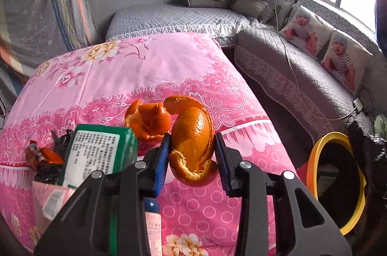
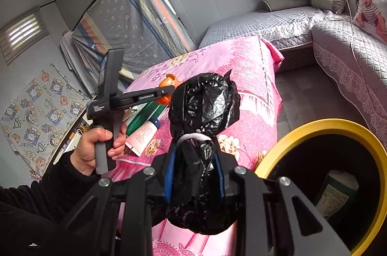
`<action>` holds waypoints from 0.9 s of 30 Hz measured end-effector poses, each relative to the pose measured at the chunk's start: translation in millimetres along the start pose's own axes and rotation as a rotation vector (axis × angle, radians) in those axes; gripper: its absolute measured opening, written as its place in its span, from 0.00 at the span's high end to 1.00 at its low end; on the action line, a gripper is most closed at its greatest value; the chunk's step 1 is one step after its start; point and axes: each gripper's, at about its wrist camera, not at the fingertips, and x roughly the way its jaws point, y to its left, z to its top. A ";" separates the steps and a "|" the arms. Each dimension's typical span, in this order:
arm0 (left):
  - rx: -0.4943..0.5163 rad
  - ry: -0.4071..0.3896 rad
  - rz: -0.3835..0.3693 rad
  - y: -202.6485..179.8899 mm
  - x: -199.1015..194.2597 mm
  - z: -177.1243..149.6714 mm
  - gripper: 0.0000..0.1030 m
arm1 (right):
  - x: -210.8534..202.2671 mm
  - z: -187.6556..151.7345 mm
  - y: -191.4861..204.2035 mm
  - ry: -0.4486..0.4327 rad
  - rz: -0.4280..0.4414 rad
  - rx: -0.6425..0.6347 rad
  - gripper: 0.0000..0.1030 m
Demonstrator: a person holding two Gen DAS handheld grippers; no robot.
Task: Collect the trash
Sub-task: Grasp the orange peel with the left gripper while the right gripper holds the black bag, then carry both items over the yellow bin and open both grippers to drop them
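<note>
Both tools are matte black plastic frames with angular struts, silver round-headed screws at the joints and blue pads lining the fingers. The left hand-held gripper has a grey-sleeved pistol handle (small pale lettering on its side, too small to read). The person's sleeve looks black and ribbed.

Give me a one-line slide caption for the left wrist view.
Left tongs clamp a curled orange peel above the pink floral cloth, yellow-rimmed bin at right.
</note>
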 end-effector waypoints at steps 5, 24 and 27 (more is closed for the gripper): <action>0.008 -0.089 0.062 -0.4 -50.6 -18.1 0.67 | 6.0 0.9 10.8 0.018 -0.015 -0.015 0.75; 0.098 -0.201 0.022 -49.3 -130.3 -49.1 0.67 | -8.6 11.0 -5.3 -0.057 -0.172 0.034 0.75; 0.123 -0.211 0.004 -64.7 -133.3 -46.1 0.67 | -15.6 10.2 -16.5 -0.075 -0.191 0.058 0.75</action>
